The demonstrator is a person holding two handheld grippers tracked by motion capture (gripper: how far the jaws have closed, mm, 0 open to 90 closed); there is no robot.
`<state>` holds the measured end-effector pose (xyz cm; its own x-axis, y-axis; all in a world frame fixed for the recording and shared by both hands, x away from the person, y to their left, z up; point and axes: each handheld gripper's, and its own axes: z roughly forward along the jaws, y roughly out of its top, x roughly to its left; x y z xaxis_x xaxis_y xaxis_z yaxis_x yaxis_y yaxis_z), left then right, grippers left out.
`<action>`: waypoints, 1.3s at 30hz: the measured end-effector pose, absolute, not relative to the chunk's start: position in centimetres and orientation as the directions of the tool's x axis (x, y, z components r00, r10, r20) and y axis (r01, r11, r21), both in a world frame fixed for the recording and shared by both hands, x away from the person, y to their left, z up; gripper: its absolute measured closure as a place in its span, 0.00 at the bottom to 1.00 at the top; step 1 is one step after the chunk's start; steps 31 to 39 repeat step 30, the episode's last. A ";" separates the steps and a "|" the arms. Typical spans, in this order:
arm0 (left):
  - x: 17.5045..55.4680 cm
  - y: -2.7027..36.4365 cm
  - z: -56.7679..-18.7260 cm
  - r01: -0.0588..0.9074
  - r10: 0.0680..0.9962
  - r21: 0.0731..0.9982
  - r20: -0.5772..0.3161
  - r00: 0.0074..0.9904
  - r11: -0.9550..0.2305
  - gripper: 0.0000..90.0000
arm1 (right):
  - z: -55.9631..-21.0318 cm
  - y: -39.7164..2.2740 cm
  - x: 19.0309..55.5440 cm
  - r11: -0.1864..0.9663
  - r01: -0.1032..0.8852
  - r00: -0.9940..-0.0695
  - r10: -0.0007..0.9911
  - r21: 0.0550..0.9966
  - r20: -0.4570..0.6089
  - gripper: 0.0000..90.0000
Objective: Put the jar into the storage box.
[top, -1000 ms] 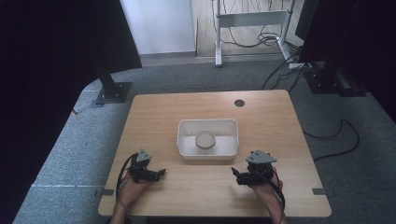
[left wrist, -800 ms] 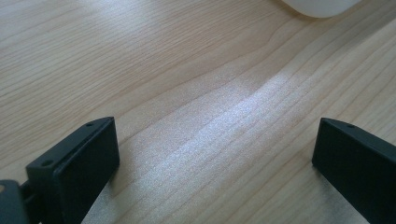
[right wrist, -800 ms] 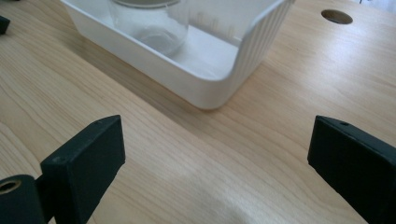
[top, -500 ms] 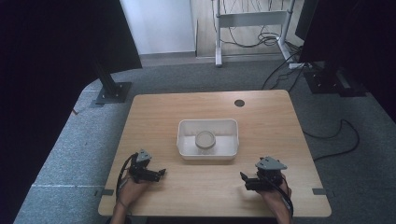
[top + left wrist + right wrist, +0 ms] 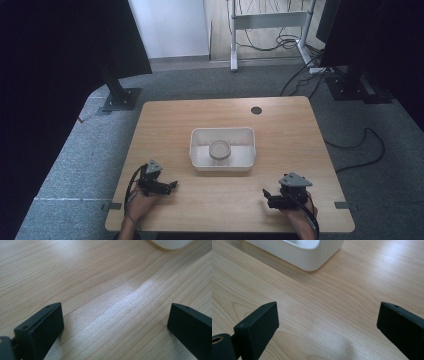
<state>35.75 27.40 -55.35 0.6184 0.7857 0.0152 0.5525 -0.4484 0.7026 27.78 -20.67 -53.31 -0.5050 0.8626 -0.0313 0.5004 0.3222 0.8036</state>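
A white rectangular tray point(image 5: 197, 162) sits at the middle of the wooden table, and a round, pale lidded container point(image 5: 219, 149) lies inside it. My left gripper point(image 5: 172, 185) rests near the front left of the table, jaws pointing right, open and empty point(image 5: 115, 325). My right gripper point(image 5: 265, 194) sits near the front right, jaws pointing left, also open with nothing between them point(image 5: 328, 325). A corner of the tray point(image 5: 309, 257) shows ahead of the right jaws, and a sliver of the tray point(image 5: 172, 243) at the top of the left gripper view.
The table point(image 5: 165, 125) has a round cable hole point(image 5: 256, 110) near its far edge. Black stands point(image 5: 120, 97) and a white frame point(image 5: 265, 20) stand on the grey carpet beyond. Cables point(image 5: 360, 145) trail on the floor at the right.
My right gripper has drawn back toward the front edge and a little to the right. The left gripper has stayed in place.
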 end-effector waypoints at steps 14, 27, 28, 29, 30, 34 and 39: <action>35.7 27.4 -55.3 0.553 0.786 0.702 0.015 0.617 -0.448 0.01 | -54.6 -21.2 27.2 0.344 0.545 -0.499 0.866 0.765 -0.034 0.04; 35.7 27.4 -55.3 0.553 0.787 0.703 0.015 0.617 -0.448 0.01 | -55.5 -21.0 27.1 0.363 0.586 -0.500 0.865 0.725 -0.029 0.04; 35.7 27.4 -55.3 0.553 0.787 0.703 0.015 0.617 -0.447 0.01 | -55.7 -21.0 27.1 0.367 0.591 -0.501 0.865 0.718 -0.030 0.04; 35.7 27.4 -55.3 0.553 0.787 0.703 0.015 0.617 -0.447 0.01 | -55.7 -21.0 27.1 0.367 0.591 -0.501 0.865 0.718 -0.030 0.04; 35.7 27.4 -55.3 0.553 0.787 0.702 0.015 0.617 -0.448 0.01 | -55.7 -20.9 27.1 0.369 0.594 -0.501 0.865 0.715 -0.030 0.04; 35.7 27.4 -55.3 0.553 0.787 0.702 0.015 0.617 -0.448 0.01 | -55.7 -20.9 27.1 0.369 0.594 -0.501 0.865 0.715 -0.030 0.04; 35.7 27.4 -55.3 0.553 0.787 0.702 0.015 0.617 -0.448 0.01 | -55.7 -20.9 27.1 0.369 0.594 -0.501 0.865 0.715 -0.030 0.04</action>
